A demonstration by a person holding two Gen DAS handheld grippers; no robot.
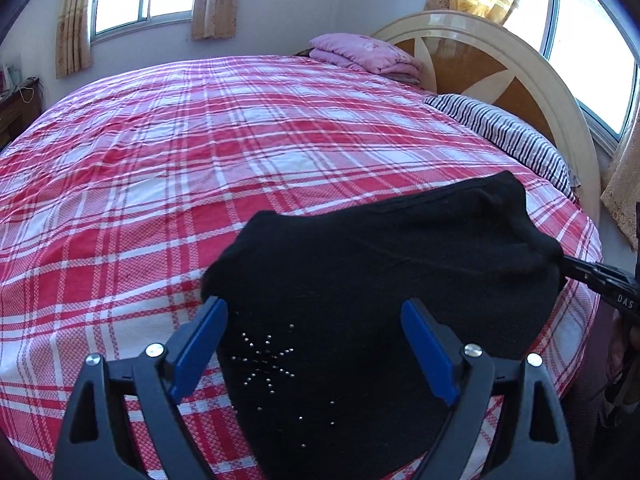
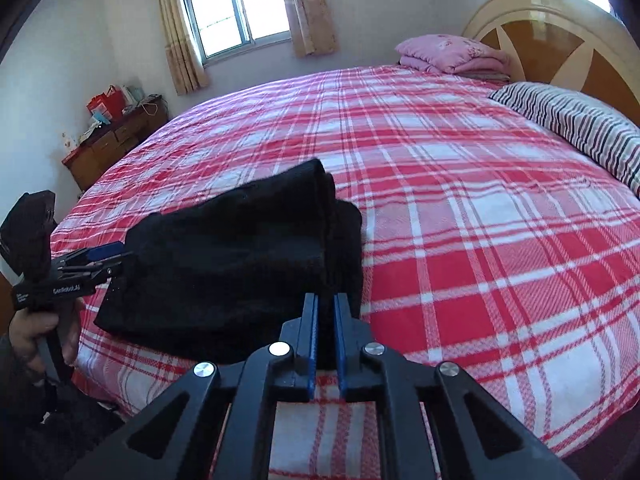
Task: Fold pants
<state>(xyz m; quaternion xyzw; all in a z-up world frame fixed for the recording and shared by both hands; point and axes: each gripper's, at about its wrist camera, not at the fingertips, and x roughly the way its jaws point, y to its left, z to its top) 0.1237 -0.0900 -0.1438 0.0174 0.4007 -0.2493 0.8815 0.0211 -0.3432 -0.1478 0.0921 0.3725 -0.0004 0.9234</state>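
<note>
I see no bin or basket here, only the bed (image 1: 160, 168) in its red-and-white plaid cover, which carries everything. The black pants (image 1: 360, 280) lie folded into a thick bundle near the bed's near edge, at about 5 o'clock in the left wrist view and 9 o'clock in the right. My left gripper (image 1: 314, 344) is spread wide over the pants, its blue pads above a starburst of small studs (image 1: 266, 364), holding nothing. My right gripper (image 2: 326, 320) has its jaws nearly together, pinching the bundle's right end. In the right wrist view the bundle's long axis runs roughly from 9 toward 3 o'clock, the stacked fold rising at its right end. Toward 1 o'clock sit a striped pillow (image 1: 508, 136), a folded pink quilt (image 1: 366, 54) and the curved headboard (image 1: 500, 64). A curtained window (image 2: 236, 8) is at 12 o'clock, a cluttered wooden dresser (image 2: 116, 136) at 10.
</note>
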